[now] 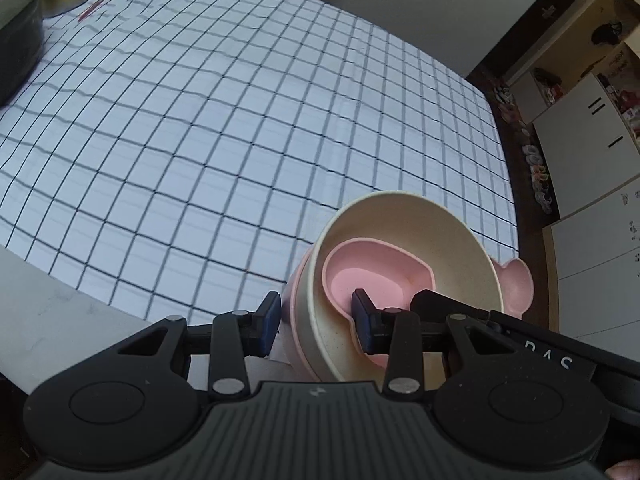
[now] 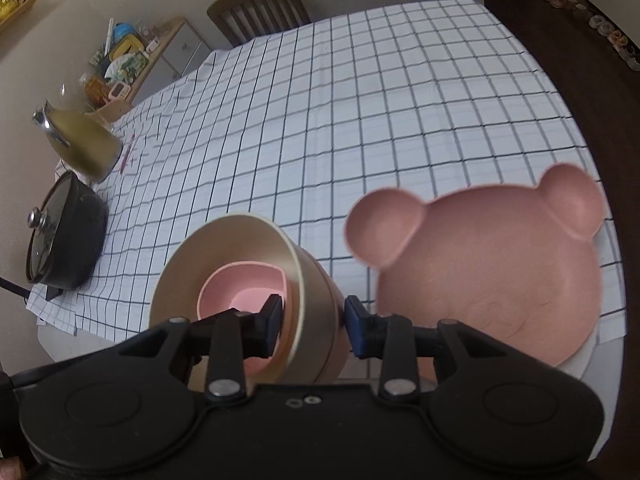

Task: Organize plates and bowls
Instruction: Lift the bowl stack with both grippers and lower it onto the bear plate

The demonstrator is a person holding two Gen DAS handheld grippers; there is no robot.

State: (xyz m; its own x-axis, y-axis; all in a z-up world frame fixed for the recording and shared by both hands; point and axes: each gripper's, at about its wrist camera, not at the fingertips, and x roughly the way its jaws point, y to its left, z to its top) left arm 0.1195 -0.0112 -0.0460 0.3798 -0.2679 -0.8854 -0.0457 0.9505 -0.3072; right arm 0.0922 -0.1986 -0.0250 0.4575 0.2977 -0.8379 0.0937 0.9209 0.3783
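A cream bowl (image 1: 448, 248) holds a small pink bowl (image 1: 360, 280) and sits nested in another pink bowl (image 1: 294, 308). The stack is tilted and held in the air. My left gripper (image 1: 318, 322) is shut on its near walls, one finger outside and one inside. My right gripper (image 2: 312, 326) is shut on the same stack (image 2: 312, 304), one finger inside the small pink bowl (image 2: 244, 284), one outside. A pink bear-shaped plate (image 2: 488, 272) lies on the checked tablecloth to the right; its ear shows in the left wrist view (image 1: 518, 284).
A black lidded pot (image 2: 64, 236) and a yellow-green kettle (image 2: 86, 146) stand at the table's far left. A wooden chair (image 2: 260, 8) stands behind the table. The checked tablecloth (image 2: 360, 120) covers the table; the floor drops off to the right.
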